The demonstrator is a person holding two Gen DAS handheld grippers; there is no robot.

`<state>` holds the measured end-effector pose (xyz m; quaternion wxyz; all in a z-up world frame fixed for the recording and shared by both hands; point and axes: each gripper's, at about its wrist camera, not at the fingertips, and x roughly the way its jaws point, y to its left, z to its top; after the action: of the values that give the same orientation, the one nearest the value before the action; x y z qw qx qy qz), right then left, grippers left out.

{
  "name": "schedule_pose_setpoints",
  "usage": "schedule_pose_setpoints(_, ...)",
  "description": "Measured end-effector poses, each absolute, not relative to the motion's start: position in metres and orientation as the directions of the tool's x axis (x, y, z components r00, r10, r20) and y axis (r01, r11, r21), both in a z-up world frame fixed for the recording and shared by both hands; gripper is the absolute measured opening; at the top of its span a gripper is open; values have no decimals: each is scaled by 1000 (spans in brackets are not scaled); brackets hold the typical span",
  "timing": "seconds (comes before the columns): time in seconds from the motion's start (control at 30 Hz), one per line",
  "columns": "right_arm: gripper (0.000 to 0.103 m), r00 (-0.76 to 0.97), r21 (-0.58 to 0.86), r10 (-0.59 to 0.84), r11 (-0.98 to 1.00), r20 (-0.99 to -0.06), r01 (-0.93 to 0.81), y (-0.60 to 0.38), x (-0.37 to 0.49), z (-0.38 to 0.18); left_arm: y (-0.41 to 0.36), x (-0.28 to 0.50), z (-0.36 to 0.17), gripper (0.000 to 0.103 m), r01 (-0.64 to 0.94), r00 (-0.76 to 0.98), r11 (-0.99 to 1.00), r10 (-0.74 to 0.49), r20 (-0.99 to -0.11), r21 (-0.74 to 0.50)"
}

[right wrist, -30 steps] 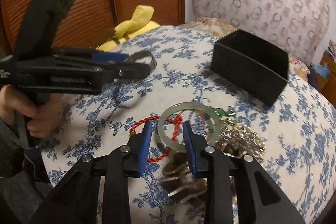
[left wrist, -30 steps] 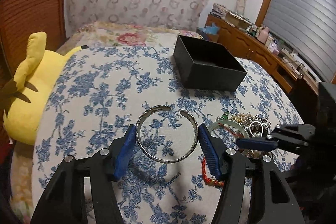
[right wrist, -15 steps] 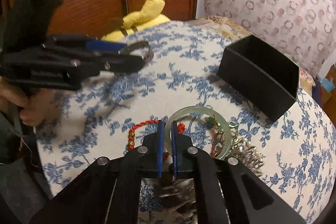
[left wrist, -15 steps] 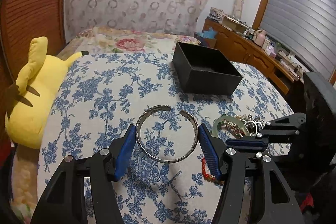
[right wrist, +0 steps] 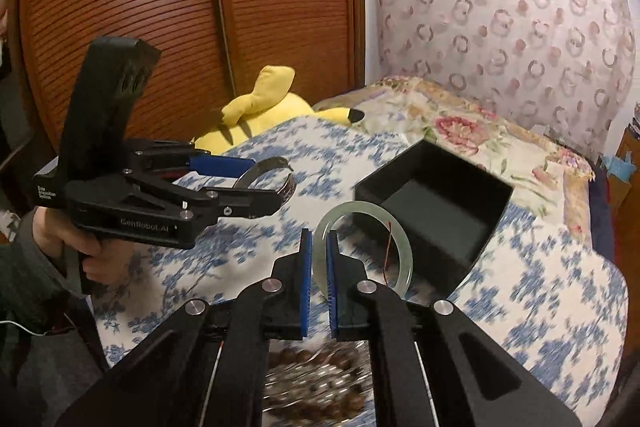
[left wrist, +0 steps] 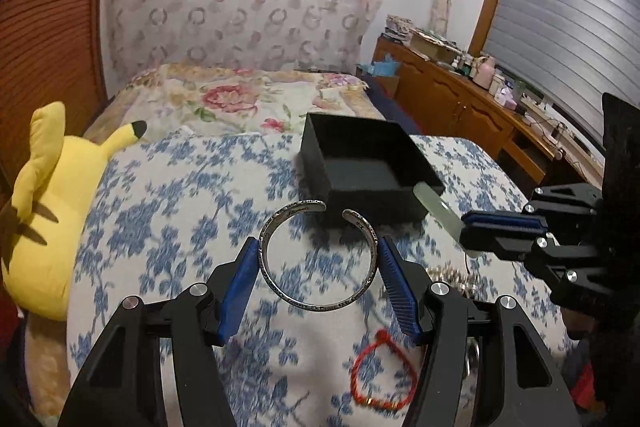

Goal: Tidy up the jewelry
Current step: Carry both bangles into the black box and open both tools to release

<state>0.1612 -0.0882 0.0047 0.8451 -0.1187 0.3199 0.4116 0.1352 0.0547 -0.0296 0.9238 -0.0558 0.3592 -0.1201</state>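
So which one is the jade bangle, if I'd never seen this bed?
Start at the open black box on the blue-flowered bedspread. Just in front of it, the right gripper pinches a closed, smooth, pale green ring: the jade bangle. The silver cuff in the left gripper is engraved and has a gap.

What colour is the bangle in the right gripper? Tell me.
Pale translucent green bangle; it shows best in the right wrist view.
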Motion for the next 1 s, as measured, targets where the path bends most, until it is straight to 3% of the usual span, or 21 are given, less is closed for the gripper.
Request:
schedule_pose_setpoints(0.6, 8, 435, 130, 591, 680, -679, -721, -98, 271, -26, 38, 200, -14, 58, 183, 686, 969, -246, -685, -165)
schedule_pose_setpoints(1.0, 10, 476, 150, 575, 728, -666, -669, -115, 282, -27, 15, 230, -18, 58, 231, 661, 962, -263, -703, -143)
